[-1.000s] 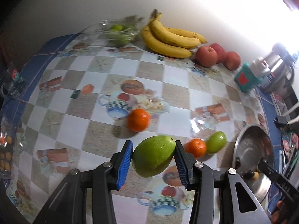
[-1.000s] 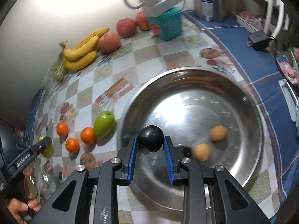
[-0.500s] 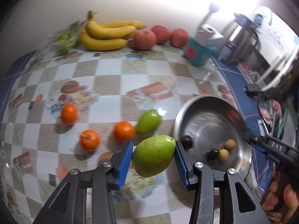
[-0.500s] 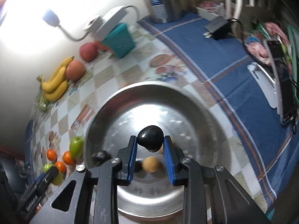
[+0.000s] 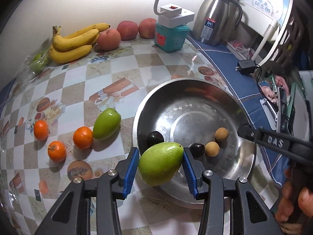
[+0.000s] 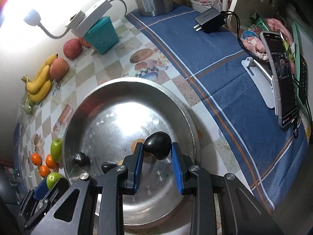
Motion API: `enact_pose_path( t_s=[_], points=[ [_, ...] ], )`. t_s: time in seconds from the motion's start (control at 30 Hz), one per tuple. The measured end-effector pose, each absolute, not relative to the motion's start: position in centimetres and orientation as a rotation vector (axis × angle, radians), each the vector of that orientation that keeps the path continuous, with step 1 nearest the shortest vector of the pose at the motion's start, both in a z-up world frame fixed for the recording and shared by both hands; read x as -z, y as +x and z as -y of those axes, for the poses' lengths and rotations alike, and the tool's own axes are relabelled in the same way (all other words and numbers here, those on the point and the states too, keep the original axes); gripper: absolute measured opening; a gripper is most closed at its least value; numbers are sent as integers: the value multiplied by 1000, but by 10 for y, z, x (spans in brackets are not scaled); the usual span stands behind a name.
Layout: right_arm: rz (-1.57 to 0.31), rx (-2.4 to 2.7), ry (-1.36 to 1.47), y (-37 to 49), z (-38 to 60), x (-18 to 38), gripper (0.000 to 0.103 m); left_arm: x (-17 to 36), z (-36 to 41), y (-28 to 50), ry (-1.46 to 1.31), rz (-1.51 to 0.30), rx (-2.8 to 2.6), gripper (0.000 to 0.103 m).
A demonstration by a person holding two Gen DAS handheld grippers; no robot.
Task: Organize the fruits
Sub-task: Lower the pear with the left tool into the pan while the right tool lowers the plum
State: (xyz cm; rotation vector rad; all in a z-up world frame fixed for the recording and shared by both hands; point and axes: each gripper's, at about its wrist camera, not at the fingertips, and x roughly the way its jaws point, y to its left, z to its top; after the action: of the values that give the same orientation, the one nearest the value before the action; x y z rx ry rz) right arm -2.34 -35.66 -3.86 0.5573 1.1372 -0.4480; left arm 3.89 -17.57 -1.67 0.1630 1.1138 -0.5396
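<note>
Both hands are swinging over toward the steel bowl (image 5: 195, 86) since a second ago, when the left view was showing mostly the checkered tablecloth (image 5: 125, 66) and the far bananas (image 5: 74, 41); now the bowl is filling the right half of that view. Left gripper (image 5: 160, 164) is squeezing a big green mango (image 5: 160, 163) between its blue pads and is holding it above the near left rim of the bowl. Right gripper (image 6: 157, 153) is clamping a small dark plum (image 6: 157, 145) and is hanging over the middle of the bowl. Two more dark plums (image 5: 155, 139) and two little brown longans (image 5: 221, 134) are already lying inside the bowl. Another green mango (image 5: 106, 123) and three small oranges (image 5: 82, 137) are waiting on the cloth just left of the bowl, and peaches (image 5: 108, 39) are sitting far back by the bananas, next to a teal box (image 5: 170, 39) and a steel jug (image 5: 215, 19). It looks like the sorting is only partly done, and the step in hand is dropping both held fruits into the bowl. Next, each gripper probably needs to go lower and open its pads slowly, so the fruit is not bouncing out or bumping the ones inside.
</note>
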Motion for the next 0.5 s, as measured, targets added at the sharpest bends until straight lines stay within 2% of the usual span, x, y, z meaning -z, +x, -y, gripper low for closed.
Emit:
enact_pose_path(
  t_s=[0.5],
  points=[
    [-1240, 421, 516, -27, 346, 59, 30, 32, 196, 34, 241, -1108, 540, 48]
  ],
)
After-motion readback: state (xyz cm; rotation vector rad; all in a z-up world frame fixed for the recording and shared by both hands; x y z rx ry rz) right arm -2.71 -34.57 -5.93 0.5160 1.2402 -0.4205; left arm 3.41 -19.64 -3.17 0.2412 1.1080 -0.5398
